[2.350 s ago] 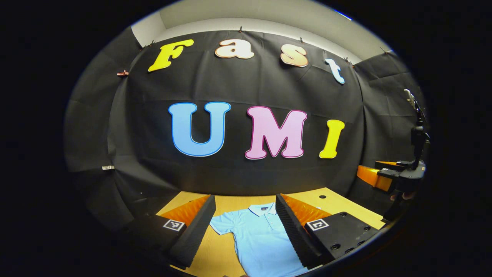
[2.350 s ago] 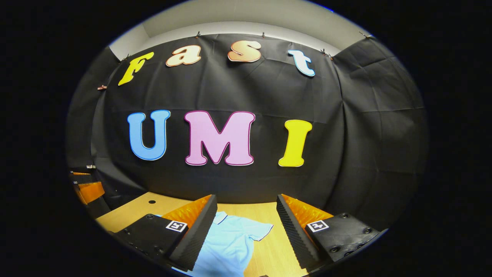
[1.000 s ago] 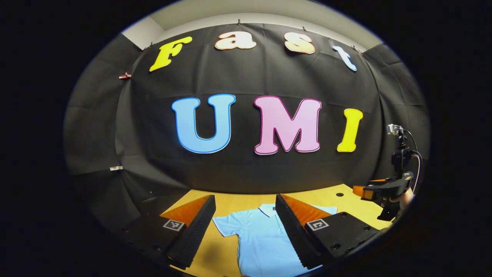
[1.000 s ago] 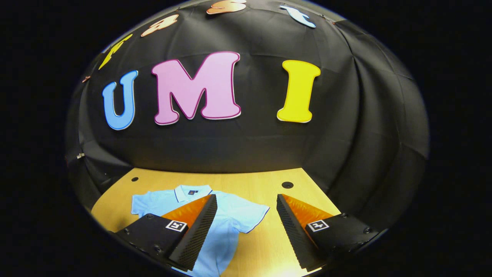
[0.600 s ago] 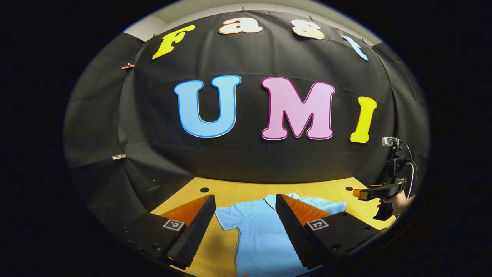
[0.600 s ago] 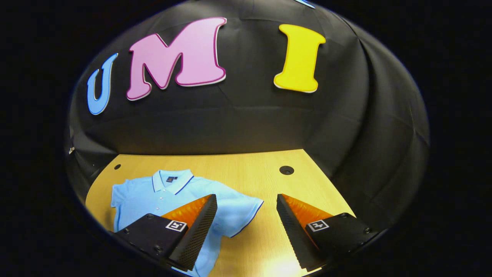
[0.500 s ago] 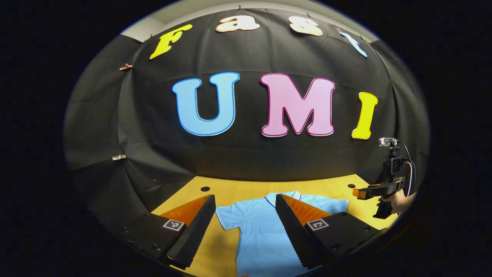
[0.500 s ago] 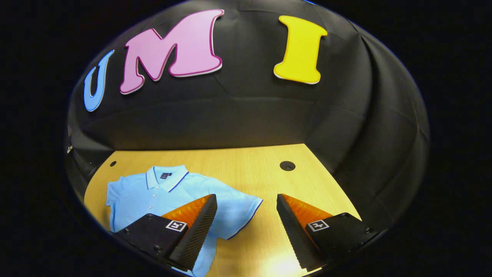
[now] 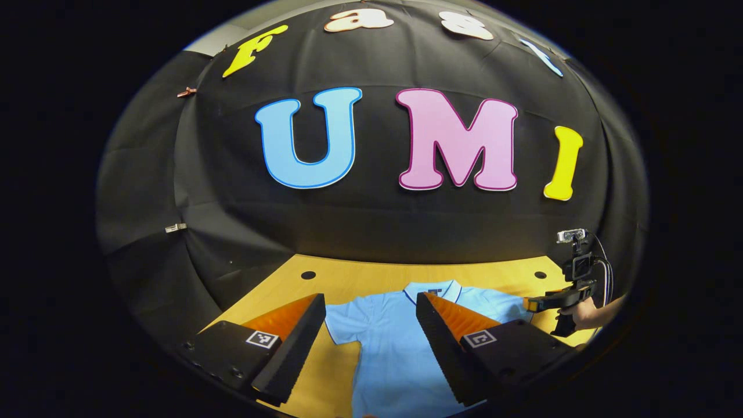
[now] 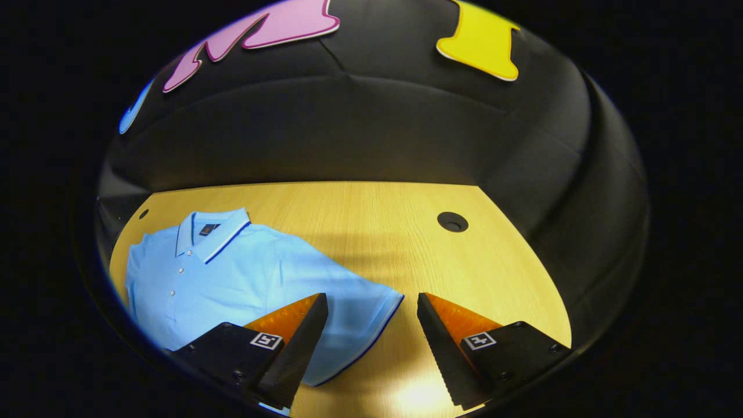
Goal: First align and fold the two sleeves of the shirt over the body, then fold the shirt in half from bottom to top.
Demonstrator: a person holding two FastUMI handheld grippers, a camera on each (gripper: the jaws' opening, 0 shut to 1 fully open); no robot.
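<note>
On the wooden table (image 10: 371, 232) lies the light blue polo shirt (image 10: 232, 284), flat and face up, collar (image 10: 212, 231) toward the black back wall, buttons showing down the placket. Both sleeves are spread out to the sides, neither folded over the body.

Over to the right gripper view: the right gripper (image 10: 371, 331) hangs above the table with its jaws spread wide, nothing between them. Its one finger (image 10: 296, 342) sits over the shirt's near sleeve (image 10: 360, 313), the sleeve's dark-trimmed hem running just under the gap; the other finger (image 10: 441, 342) is over bare wood. Whether a fingertip actually touches the cloth is hard to call from this angle. A round dark hole (image 10: 452, 221) marks the tabletop well beyond the sleeve.

Now the left gripper view: the left gripper (image 9: 370, 331) is also spread wide and holds nothing, looking along the shirt (image 9: 389, 348) from its lower part toward the collar. The shirt's body shows between the two fingers, and the far sleeve (image 9: 339, 325) lies just beside the one finger (image 9: 293, 348). At the right edge, a hand (image 9: 583, 313) holds the other gripper (image 9: 551, 302) close above the shirt's opposite sleeve. Two small holes (image 9: 308, 274) dot the back of the table.
</note>
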